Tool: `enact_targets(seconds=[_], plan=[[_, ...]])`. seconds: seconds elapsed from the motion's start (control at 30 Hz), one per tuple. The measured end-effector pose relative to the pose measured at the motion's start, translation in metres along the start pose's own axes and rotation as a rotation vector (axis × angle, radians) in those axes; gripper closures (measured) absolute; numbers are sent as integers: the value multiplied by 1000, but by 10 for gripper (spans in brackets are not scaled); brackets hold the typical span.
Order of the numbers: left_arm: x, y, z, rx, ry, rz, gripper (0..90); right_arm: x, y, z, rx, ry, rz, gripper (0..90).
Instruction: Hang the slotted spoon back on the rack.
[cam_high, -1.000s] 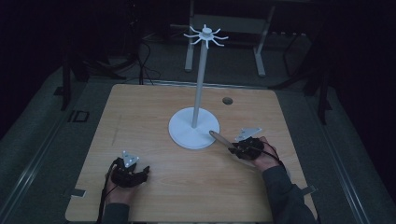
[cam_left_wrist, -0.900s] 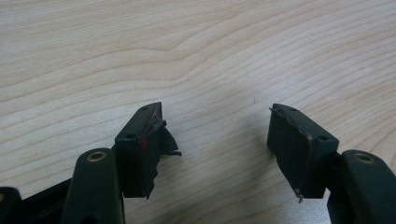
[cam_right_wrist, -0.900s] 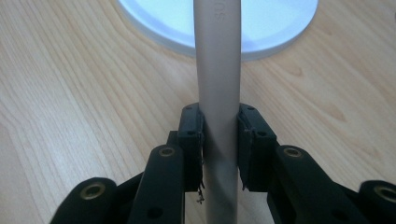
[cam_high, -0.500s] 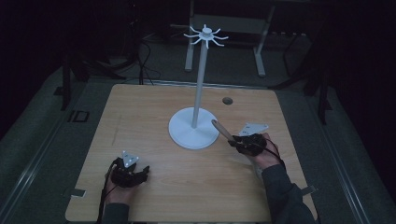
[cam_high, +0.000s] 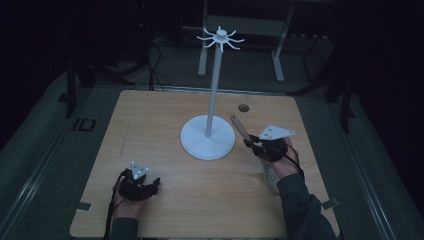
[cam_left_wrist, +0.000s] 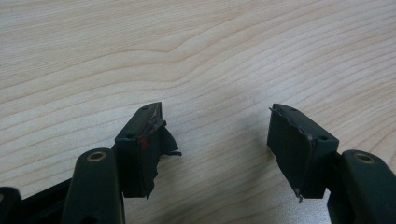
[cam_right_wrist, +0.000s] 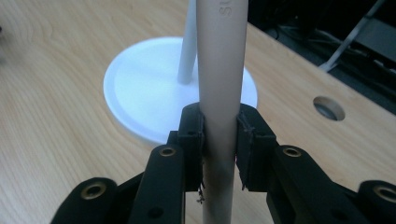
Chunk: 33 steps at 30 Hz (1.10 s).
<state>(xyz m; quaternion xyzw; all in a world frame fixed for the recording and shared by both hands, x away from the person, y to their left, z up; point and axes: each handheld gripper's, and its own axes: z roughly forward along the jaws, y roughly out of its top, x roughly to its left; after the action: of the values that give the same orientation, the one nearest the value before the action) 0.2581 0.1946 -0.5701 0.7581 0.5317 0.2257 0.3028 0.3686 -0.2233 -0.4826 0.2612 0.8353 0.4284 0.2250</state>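
Clamped between the jaws of the right gripper (cam_high: 253, 144), a wooden handle (cam_high: 240, 127) angles up over the right half of the table (cam_high: 150, 130), its free end leaning toward the white stand (cam_high: 208, 137). In the right gripper view the handle (cam_right_wrist: 219, 93) runs straight up between the two black jaws and is cut off by the top and bottom edges of the frame; a few stamped letters near the top are cropped and cannot be read. What hangs from the handle's lower end is hard to make out: in the high view a pale, speckled shape (cam_high: 270, 178) shows beneath the right hand, near the table's right edge, mostly hidden by hand and sleeve. The stand's round base (cam_right_wrist: 144, 100) sits just beyond the gripped handle, near the table's middle, its thin pole rising to a crown of short hooks (cam_high: 220, 38) against the dark room behind. A small round hole (cam_high: 243, 107) lies in the wood toward the far right corner. Near the front left corner the left gripper (cam_high: 150, 184) rests low over the wood with its jaws spread apart and bare wood grain between them (cam_left_wrist: 219, 140). The torn pad on one jaw looks ragged at its edge.
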Motion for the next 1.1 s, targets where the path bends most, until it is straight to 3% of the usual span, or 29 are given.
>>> enact_targets(seconds=[0.67, 1.1], plan=[[0, 0, 0, 1, -1, 1, 367, -1, 27, -11, -122, -38, 31, 737], [1, 0, 0, -1, 0, 2, 366, -7, 33, -17, -187, -45, 93, 737]])
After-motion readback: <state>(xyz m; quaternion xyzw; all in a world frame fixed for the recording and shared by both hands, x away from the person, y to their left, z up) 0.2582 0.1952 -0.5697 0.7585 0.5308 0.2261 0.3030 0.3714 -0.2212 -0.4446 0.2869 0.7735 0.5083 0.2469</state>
